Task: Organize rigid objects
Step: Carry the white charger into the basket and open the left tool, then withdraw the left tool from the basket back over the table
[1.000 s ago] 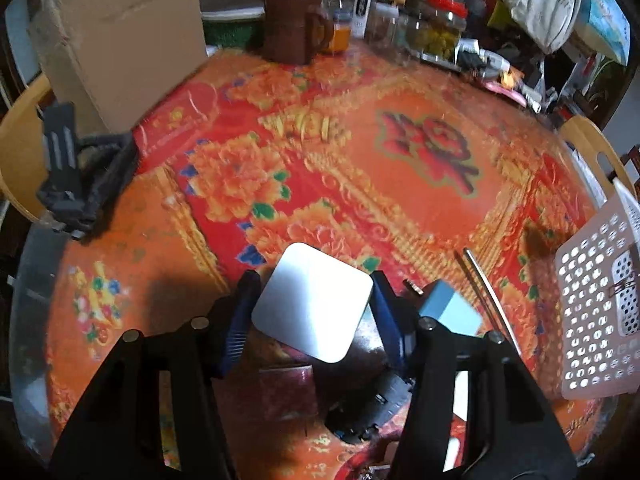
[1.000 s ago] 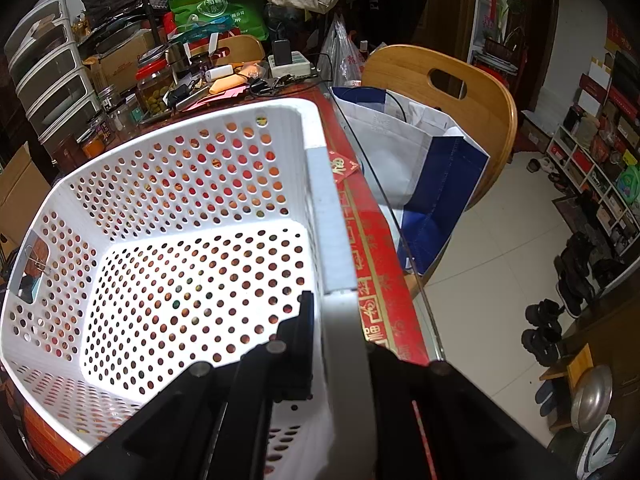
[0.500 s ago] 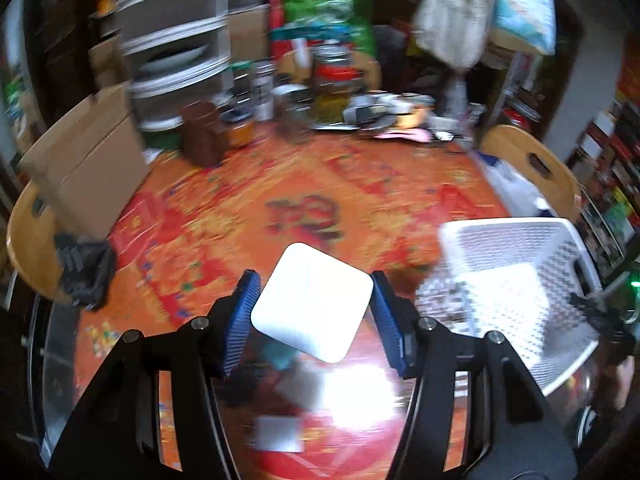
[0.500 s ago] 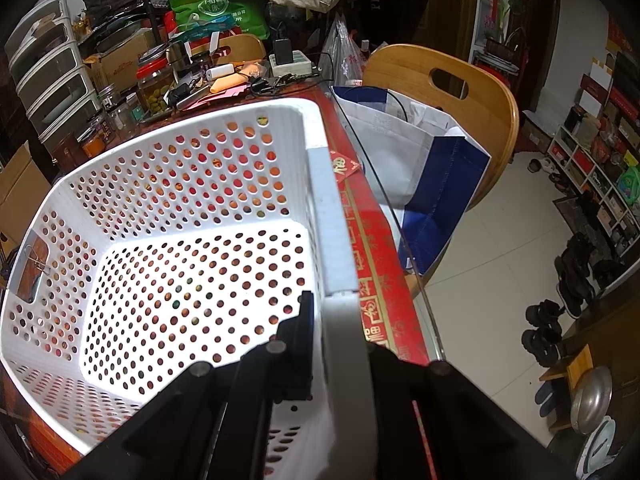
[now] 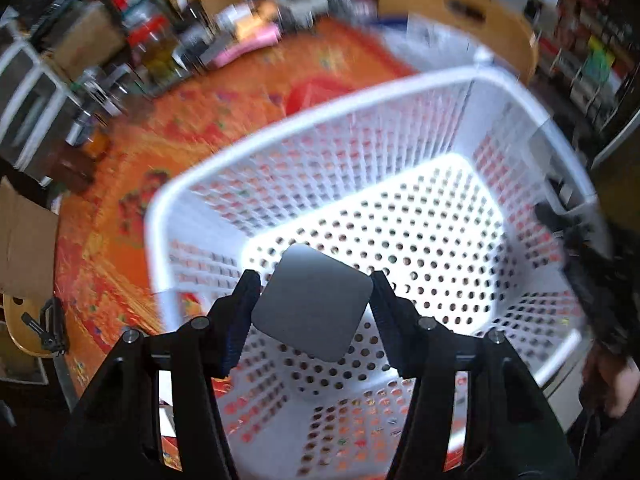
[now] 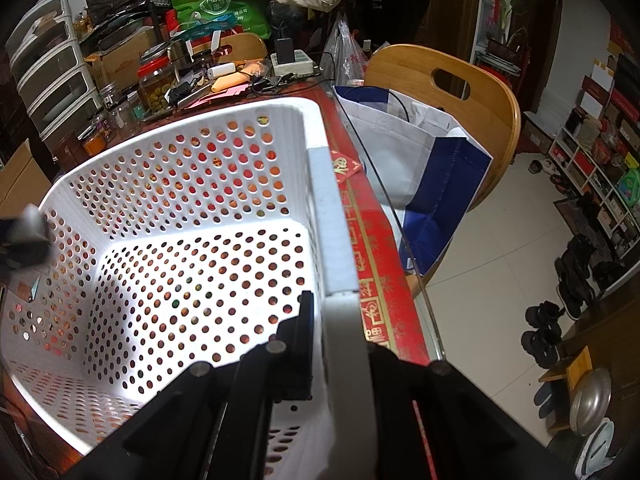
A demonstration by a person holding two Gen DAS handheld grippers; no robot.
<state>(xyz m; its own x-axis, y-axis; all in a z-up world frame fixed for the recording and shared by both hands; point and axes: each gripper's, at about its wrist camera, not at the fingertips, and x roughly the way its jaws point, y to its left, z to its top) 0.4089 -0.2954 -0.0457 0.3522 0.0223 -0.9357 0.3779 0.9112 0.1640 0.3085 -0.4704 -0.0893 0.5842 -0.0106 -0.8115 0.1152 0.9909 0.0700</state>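
**Left tool now over the basket with the square block**

Since a second ago my left tool (image 5: 314,294) has swung off the red patterned surface (image 5: 132,200) and now hangs above the white basket (image 5: 360,92), the view smeared with motion. It stays clamped at mid-width on the grey square block (image 5: 312,302): flat, smooth, matte, with rounded corners, pinched between the blue ribbed pads (image 5: 244,312) on two opposite edges. That block sits above the near part of the basket floor, inside the rim line, clear of the walls.

My basket is rigid plastic, rectangular, its floor and sloped walls punched with round holes, and the rim is a thick smooth band. Nothing lies on the floor, so there is open room on every side below the block.

My right tool (image 6: 336,320) has not shifted; its jaws are pressed tight on the basket's right rim (image 6: 328,216), one finger inside the wall, one outside. Beyond that rim, a narrow strip of surface runs to the glass edge (image 6: 400,240), with a wooden chair (image 6: 472,92) and a blue-and-white bag (image 6: 420,160) just past it.
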